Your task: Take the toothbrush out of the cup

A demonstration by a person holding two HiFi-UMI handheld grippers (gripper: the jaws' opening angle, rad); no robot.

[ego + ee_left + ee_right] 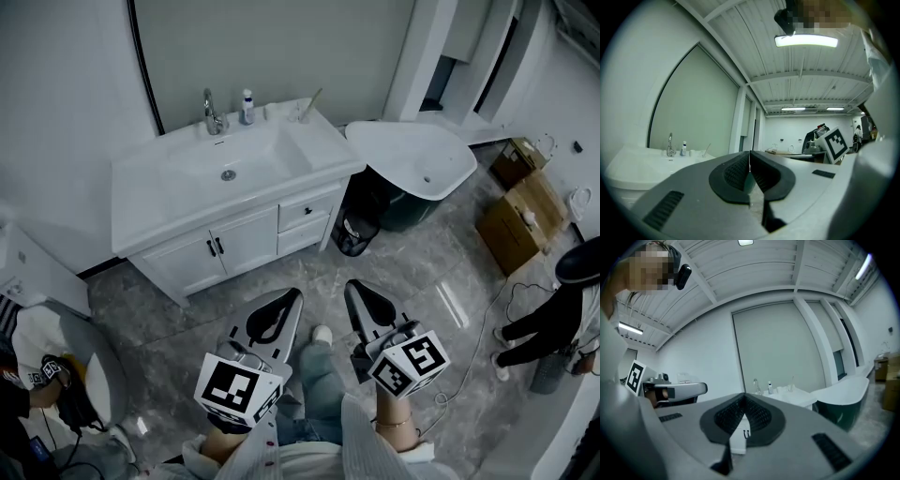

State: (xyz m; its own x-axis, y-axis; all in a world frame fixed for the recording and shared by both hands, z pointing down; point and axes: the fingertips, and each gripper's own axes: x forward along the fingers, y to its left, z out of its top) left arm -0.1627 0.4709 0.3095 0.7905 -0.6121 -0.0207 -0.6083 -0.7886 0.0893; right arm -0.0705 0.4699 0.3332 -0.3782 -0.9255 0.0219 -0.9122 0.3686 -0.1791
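A faucet (213, 114) and small bottle (247, 106) stand at the white vanity's (141, 202) back edge, a bathtub (405, 150) just beside it.

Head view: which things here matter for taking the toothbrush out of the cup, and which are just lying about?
For the job:
toothbrush
cup, on the vanity
left hand-held gripper, shut and empty
right hand-held gripper, shut and empty

Just lying about:
faucet
bottle
bathtub
black bin
cardboard boxes
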